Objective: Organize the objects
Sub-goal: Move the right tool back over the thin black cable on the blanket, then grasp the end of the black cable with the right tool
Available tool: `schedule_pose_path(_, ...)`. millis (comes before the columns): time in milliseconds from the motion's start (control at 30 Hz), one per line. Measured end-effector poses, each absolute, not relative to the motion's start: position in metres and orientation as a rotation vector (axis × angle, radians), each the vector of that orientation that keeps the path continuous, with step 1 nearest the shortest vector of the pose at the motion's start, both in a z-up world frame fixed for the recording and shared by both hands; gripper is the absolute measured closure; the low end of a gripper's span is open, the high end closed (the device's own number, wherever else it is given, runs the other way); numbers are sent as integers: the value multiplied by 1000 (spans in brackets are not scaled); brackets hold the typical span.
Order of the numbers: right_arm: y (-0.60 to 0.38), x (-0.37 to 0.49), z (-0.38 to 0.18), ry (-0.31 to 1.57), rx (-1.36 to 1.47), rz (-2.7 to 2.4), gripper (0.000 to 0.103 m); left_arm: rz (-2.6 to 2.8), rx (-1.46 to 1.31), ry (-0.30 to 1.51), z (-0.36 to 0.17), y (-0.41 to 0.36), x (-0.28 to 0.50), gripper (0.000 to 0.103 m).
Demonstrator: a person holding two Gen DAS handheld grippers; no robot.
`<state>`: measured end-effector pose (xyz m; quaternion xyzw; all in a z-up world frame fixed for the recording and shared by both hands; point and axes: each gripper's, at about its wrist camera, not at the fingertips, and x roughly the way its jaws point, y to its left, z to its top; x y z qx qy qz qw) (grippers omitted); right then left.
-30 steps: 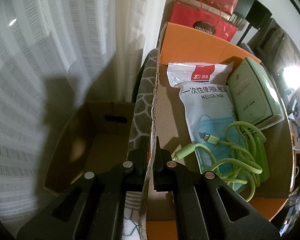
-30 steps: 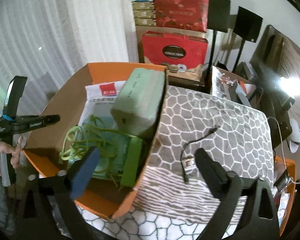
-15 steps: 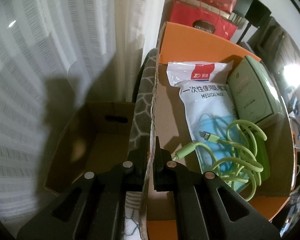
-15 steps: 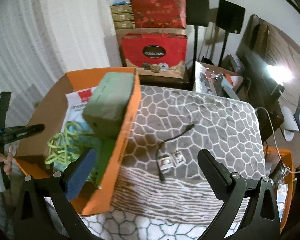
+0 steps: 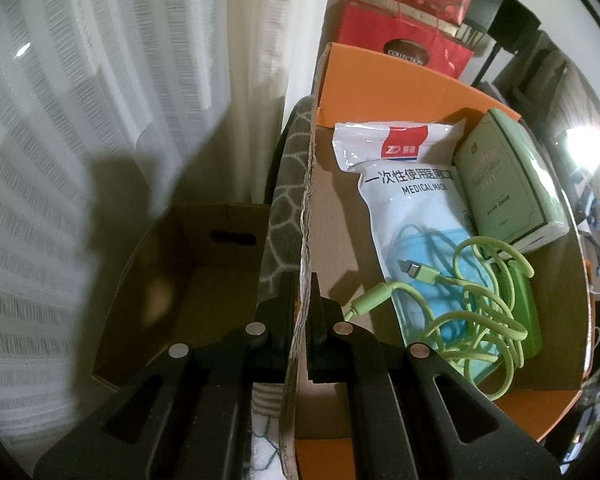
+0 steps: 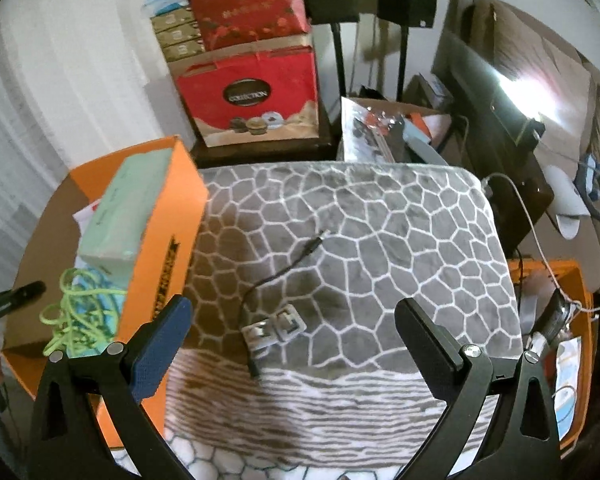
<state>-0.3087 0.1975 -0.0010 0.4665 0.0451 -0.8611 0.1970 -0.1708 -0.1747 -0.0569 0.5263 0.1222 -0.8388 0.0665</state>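
Observation:
My left gripper (image 5: 302,300) is shut on the cardboard side wall (image 5: 306,216) of the orange box (image 5: 384,80). Inside lie a medical mask pack (image 5: 408,196), a green tissue pack (image 5: 508,184) and a coiled green USB cable (image 5: 480,304). In the right wrist view the orange box (image 6: 168,240) stands at the left of the grey patterned blanket (image 6: 380,240). My right gripper (image 6: 296,332) is open and empty above a black cable with a small white adapter (image 6: 272,328) lying on the blanket.
An empty brown cardboard box (image 5: 188,280) sits left of the orange box by the white curtain (image 5: 100,80). Red gift boxes (image 6: 252,96) are stacked behind. Another orange box (image 6: 560,320) with items is at the right, beside clutter and speaker stands.
My right gripper has swung right, away from the orange box, and now hangs over the black cable on the blanket. The left gripper still holds the box wall.

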Motion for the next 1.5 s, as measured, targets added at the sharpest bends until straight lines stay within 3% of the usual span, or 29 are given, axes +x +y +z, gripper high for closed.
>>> schedule_pose_path(333,198,-340,-29,81,1411,-2368,28,-2528,1588,366,-57,-174,-171,99)
schedule_pose_path(767,190,-381,-49,-13,1476,-2371,72,-2532,1589,359,-57,-171,-170,99)
schedule_pose_path(1000,187,-394,-61,-59,1499,-2372,77,-2533,1589,360,-58,-171,-170,99)
schedule_pose_path(1267,176,-400,-72,-22,1516,-2372,90,-2533,1586,361,-58,-171,-170,99)
schedule_pose_path(1500,174,-396,-71,13,1472,-2379,93,-2531,1587,367,-58,-171,-171,99)
